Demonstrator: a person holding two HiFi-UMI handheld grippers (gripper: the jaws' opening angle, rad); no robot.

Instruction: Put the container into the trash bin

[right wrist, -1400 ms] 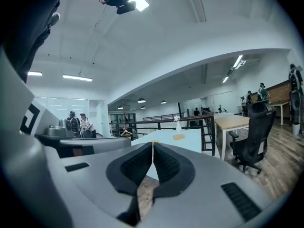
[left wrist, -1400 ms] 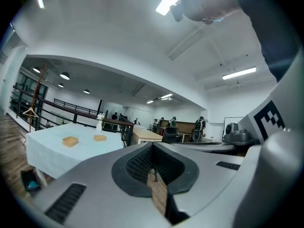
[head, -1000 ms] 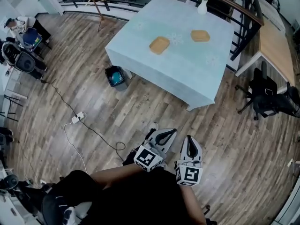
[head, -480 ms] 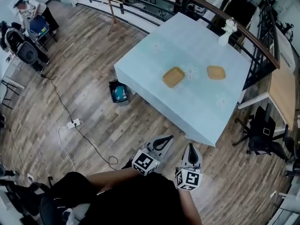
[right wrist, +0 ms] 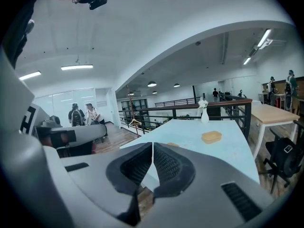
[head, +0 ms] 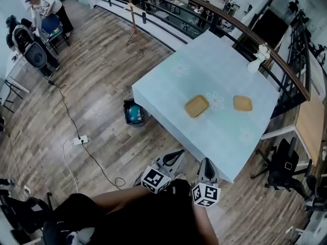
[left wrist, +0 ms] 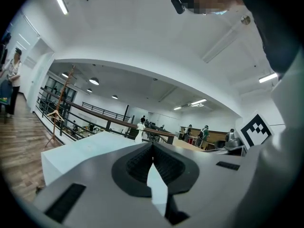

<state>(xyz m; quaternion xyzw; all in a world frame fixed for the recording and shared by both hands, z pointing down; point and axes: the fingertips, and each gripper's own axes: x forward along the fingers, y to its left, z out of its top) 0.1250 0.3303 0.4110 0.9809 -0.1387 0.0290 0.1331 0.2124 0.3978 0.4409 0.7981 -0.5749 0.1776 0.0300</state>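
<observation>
left gripper (head: 180, 152): jaws closed tip to tip, holding nothing, held close to the person's body.
right gripper (head: 206, 161): jaws likewise pressed together and empty, just right of the left gripper.
light blue cloth-covered square table (head: 204, 75): beyond both grippers.
tan shallow container (head: 196, 106): on the table, nearer left, well apart from both grippers.
second tan container (head: 242, 103): on the table, to its right.
white vase (head: 255, 64): far right corner of the table.
small dark trash bin (head: 134, 112): on the wooden floor, just left of the table.
</observation>
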